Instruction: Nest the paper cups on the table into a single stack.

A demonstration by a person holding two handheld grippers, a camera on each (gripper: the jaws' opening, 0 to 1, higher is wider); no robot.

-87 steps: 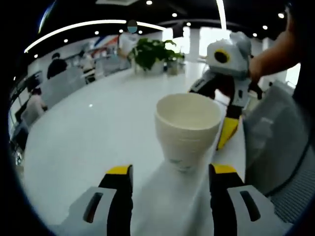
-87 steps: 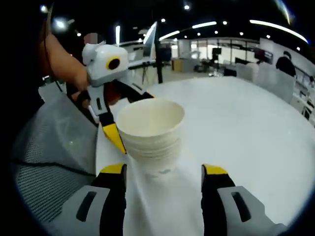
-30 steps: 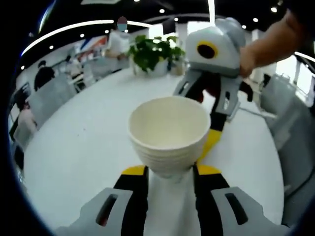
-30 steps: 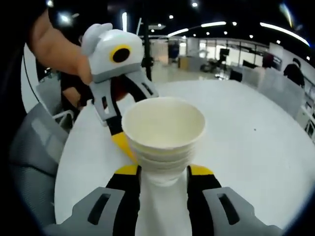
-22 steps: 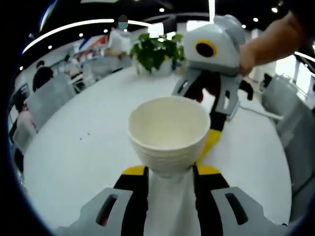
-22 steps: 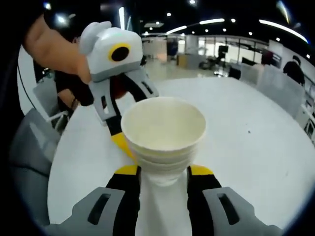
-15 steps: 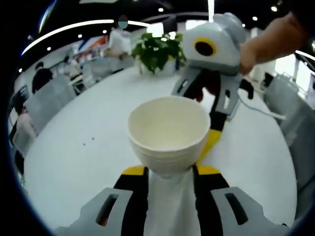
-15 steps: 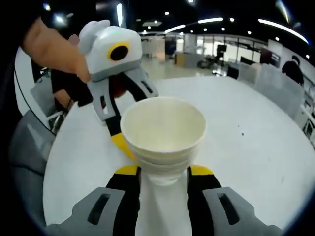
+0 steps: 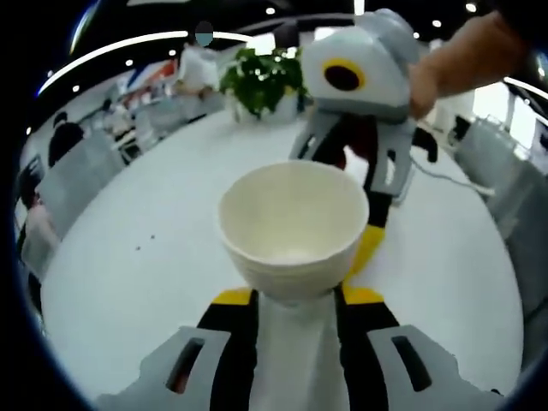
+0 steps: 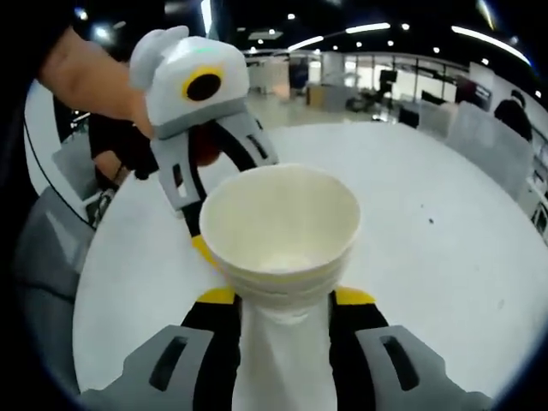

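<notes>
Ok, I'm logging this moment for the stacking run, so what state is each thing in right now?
Stack of paper cups: nested, upright, mouth open, empty.
Left hand-held gripper: shut on the stack of paper cups near its base.
Right hand-held gripper: shut on the stack of paper cups near its base.
Table: white, bare around the stack.

paper cups [image 9: 293, 229] [image 10: 280, 228] | white, nested in one stack | upright, mouth open | above white table
</notes>
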